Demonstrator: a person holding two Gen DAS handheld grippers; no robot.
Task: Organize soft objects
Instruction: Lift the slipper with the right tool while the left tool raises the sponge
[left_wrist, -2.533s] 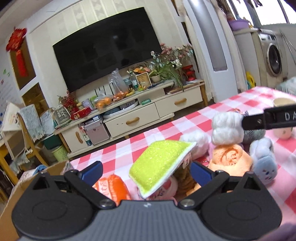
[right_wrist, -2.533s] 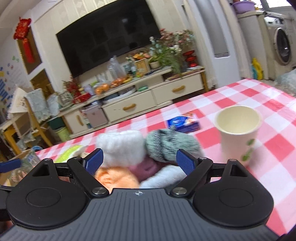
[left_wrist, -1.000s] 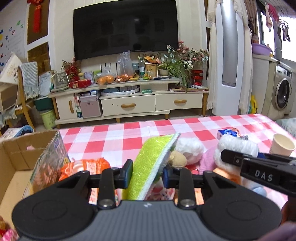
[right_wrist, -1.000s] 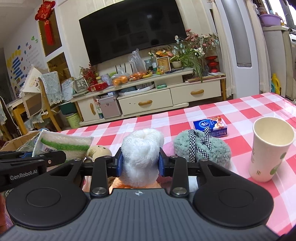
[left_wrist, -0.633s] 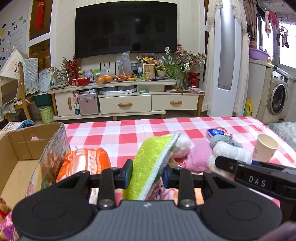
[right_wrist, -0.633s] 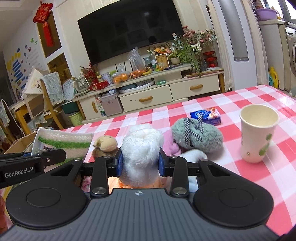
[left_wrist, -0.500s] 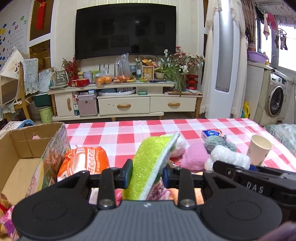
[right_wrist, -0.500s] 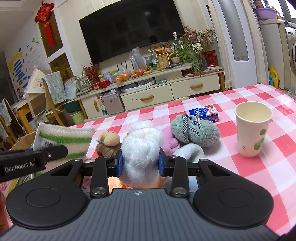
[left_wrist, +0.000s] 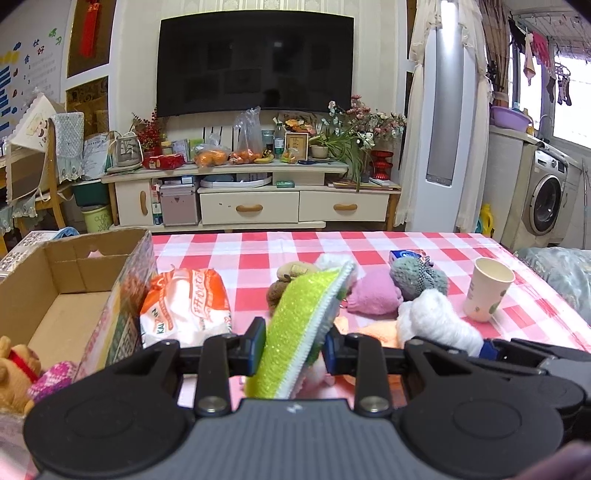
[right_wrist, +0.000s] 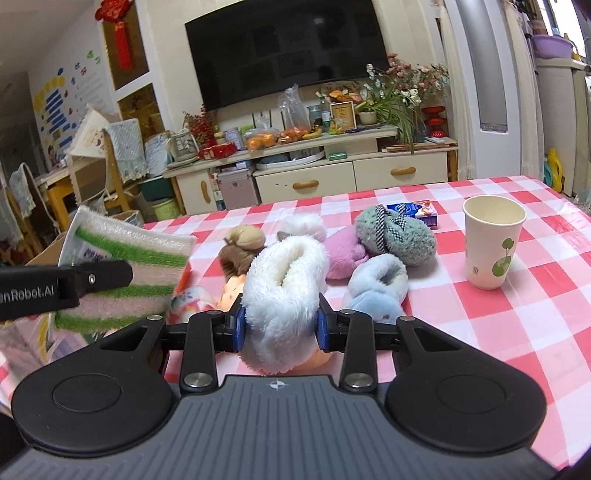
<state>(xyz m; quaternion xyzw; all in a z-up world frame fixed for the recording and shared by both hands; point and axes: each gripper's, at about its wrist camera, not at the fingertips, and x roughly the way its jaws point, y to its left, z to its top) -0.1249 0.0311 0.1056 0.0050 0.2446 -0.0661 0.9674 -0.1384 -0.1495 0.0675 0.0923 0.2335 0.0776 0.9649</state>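
Claws (left_wrist: 293, 349) grip sponge (left_wrist: 303, 325), box (left_wrist: 74, 295) beside.

Both tongs have carried sponge (left_wrist: 301, 328) and white plush (right_wrist: 282, 295) toward the box (left_wrist: 55, 280).

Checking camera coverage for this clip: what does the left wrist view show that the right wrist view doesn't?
Left wrist only: the inside of the cardboard box with a teddy in it, an orange bag, and the washing machine.
Right wrist only: the blue plush and the sponge's striped back.
Both: the paper cup, grey plush, pink plush, the left gripper shut on the sponge, the right gripper shut on the white plush.
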